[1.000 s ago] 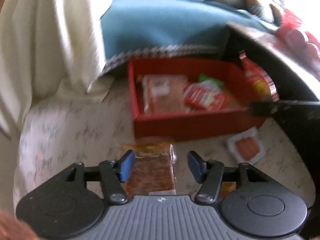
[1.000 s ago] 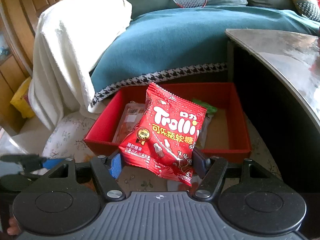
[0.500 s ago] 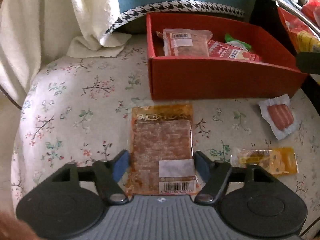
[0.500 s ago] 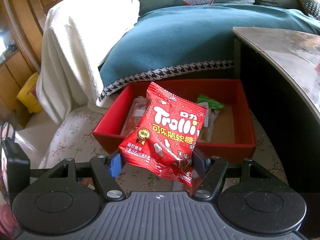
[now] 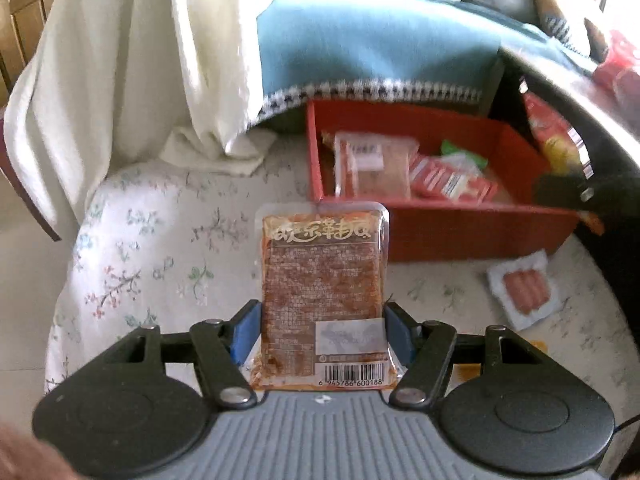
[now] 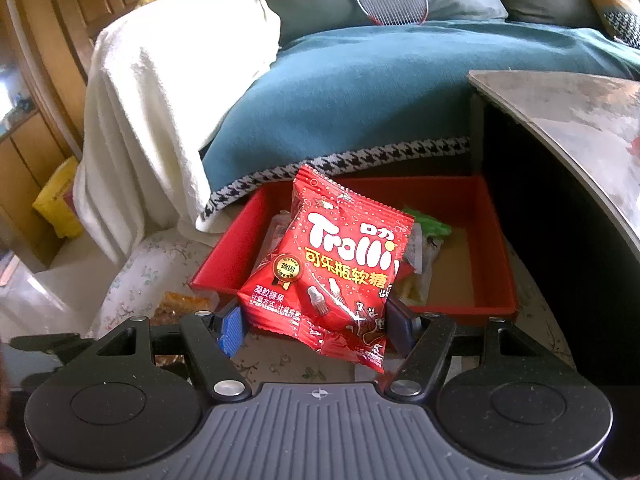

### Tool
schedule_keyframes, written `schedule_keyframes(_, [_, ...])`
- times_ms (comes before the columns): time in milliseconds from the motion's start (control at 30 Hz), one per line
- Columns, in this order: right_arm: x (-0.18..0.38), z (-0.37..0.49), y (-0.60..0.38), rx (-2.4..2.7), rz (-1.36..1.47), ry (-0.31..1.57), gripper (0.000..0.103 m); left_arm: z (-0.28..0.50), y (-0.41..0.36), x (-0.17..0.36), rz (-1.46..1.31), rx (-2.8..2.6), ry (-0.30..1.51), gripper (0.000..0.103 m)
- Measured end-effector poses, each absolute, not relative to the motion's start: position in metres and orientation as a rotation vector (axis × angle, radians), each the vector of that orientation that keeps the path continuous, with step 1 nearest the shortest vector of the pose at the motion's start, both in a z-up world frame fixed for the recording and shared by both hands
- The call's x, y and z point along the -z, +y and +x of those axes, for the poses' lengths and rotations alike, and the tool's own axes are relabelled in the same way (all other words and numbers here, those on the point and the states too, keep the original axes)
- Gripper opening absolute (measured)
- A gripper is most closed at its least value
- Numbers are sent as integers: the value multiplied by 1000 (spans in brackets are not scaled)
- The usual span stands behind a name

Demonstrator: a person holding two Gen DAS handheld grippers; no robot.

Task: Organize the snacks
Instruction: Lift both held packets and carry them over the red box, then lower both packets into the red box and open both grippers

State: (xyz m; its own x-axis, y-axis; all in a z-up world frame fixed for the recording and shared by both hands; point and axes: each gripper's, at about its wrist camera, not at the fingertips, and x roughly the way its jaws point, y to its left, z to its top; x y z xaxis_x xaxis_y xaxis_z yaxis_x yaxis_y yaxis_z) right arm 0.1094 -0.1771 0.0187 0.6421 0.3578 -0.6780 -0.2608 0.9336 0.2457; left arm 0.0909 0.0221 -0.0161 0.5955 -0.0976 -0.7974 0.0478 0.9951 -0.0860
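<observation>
Currently, two packets are held above the cushion, and each carries its own risk on the way to the box.

Left gripper [image 5: 322,330]: jaws, which have just been closing a little, are clamped on the flat brown snack pack [image 5: 322,292] by its side edges, near the barcode end; the pack stands up off the floral cushion [image 5: 152,264].
Right gripper [image 6: 314,326]: clenched on the red Trolli bag [image 6: 332,272], pinched low, the puffy top leaning toward 12 o'clock.
Red box [image 5: 460,236]: at 1 o'clock from the left gripper, dead ahead at 12 from the right one; it holds several packets on its left side, bare floor to the right.
Risk, brown pack: an edge grip on slick film, so it may pivot or slide out if swung quickly.
Risk, Trolli bag: air-filled and squashy; it could squirm free, or snag the box's near wall on a low approach.
Risk, collision: both grippers aim at one box, and may bump over it.
Left behind: the sausage pack [image 5: 522,290] at 3 o'clock on the cushion could be knocked or forgotten.
</observation>
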Motion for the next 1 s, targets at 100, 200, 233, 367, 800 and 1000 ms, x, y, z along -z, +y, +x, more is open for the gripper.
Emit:
schedule_keyframes(100, [-19,110,-175,-354,126,792,75,91,22,5,-57,89,895,58])
schedule_keyframes(200, [-18,111,-175,-346,125,793,75,92,24,-2,-79,90,879,58])
schedule_keyframes(233, [-18,112,-175,-343,127,792,75,93,24,-3,-80,83,872,58])
schedule_keyframes(367, [-21,114,-173,-335,121,774,75,99,23,-12,-82,73,835,58])
schedule_keyframes(800, [-26,138,-175,-301,131,719,75,138,13,-32,-81,44,730,59])
schedule_keyframes(1000, [-25,156,-180,-280,133,710,75,159,3,-29,-66,47,722,59])
